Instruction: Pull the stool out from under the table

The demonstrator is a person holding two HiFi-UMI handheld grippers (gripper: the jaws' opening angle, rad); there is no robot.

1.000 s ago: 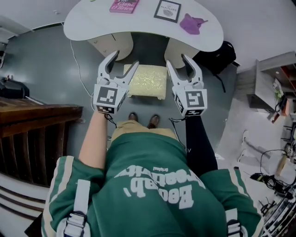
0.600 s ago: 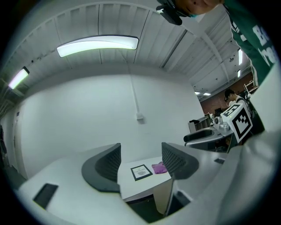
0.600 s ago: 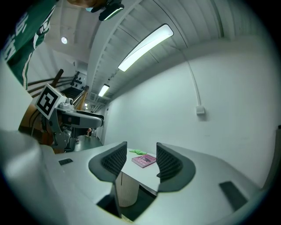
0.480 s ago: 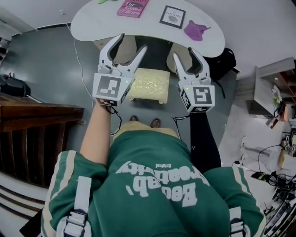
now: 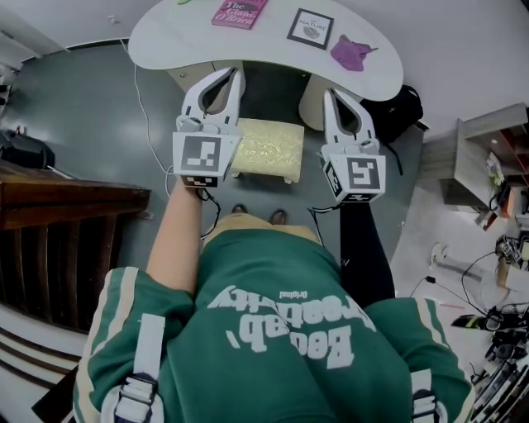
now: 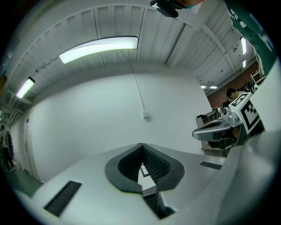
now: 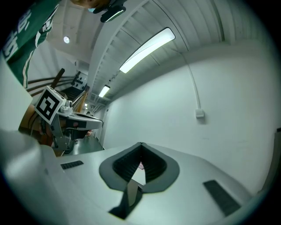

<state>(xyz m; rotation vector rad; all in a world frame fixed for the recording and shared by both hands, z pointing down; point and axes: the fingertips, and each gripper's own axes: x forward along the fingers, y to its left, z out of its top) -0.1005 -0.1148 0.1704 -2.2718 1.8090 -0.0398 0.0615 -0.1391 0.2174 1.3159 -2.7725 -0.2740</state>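
The stool (image 5: 266, 149), with a pale yellow cushion, stands on the grey floor at the front edge of the white table (image 5: 165, 37), between its two legs. My left gripper (image 5: 236, 76) is held in the air above the stool's left side. Its jaws are closed together with nothing between them. My right gripper (image 5: 330, 93) hangs above the stool's right side, likewise shut and empty. Both gripper views look up at a white wall and ceiling lights. In them the left gripper (image 6: 141, 146) and the right gripper (image 7: 140, 145) show their tips meeting.
On the table lie a pink book (image 5: 238, 11), a framed card (image 5: 310, 28) and a purple cloth (image 5: 350, 52). A black bag (image 5: 398, 103) sits on the floor at the right. A wooden stair rail (image 5: 70, 198) is at the left and a shelf (image 5: 483, 140) at the right. The person's shoes (image 5: 257, 216) are just before the stool.
Both grippers' jaws went from open to shut. Both grippers rose slightly toward the table edge over the second.
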